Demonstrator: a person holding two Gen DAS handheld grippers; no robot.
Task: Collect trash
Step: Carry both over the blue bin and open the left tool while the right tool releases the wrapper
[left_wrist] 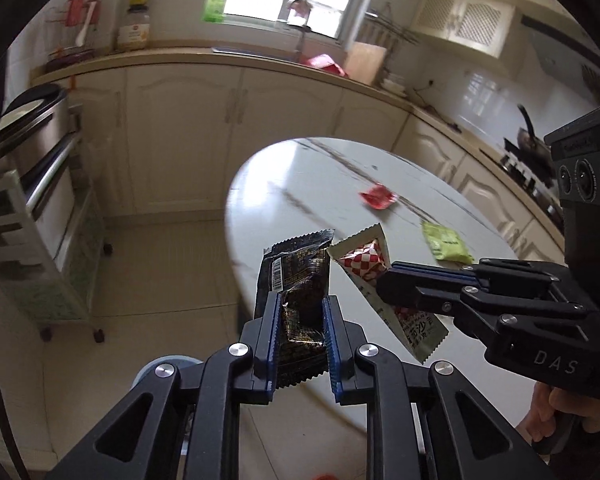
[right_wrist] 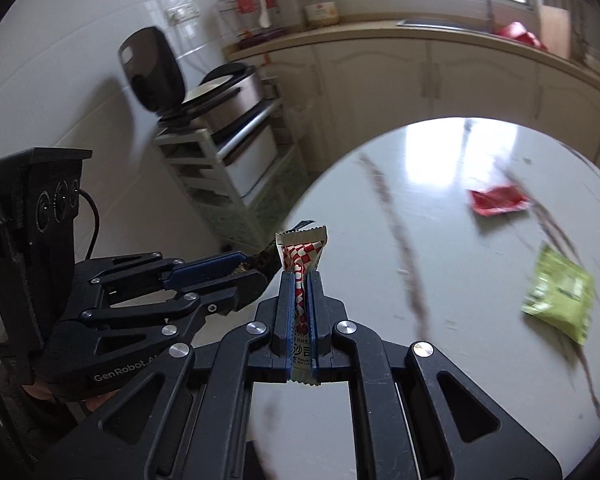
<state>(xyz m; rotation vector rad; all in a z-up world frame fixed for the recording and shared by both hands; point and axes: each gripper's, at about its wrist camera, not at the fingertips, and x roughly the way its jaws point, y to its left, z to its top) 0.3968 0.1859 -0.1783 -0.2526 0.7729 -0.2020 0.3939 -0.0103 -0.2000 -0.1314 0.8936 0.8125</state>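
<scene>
Above a round white marble-veined table (right_wrist: 440,240), two handheld grippers each carry a piece of trash. The left gripper (left_wrist: 302,312) is clamped on a crinkled black snack wrapper (left_wrist: 298,280) with gold print and a barcode; the right gripper (right_wrist: 300,300) pinches a slim red-and-white checkered tomato sauce packet (right_wrist: 302,256) upright. A green packet (right_wrist: 558,300) and a smaller red wrapper (right_wrist: 496,200) lie on the tabletop.

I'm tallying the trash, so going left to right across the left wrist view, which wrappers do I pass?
Black wrapper in the left gripper → red-checkered sachet in the right gripper → green packet on the table.
</scene>
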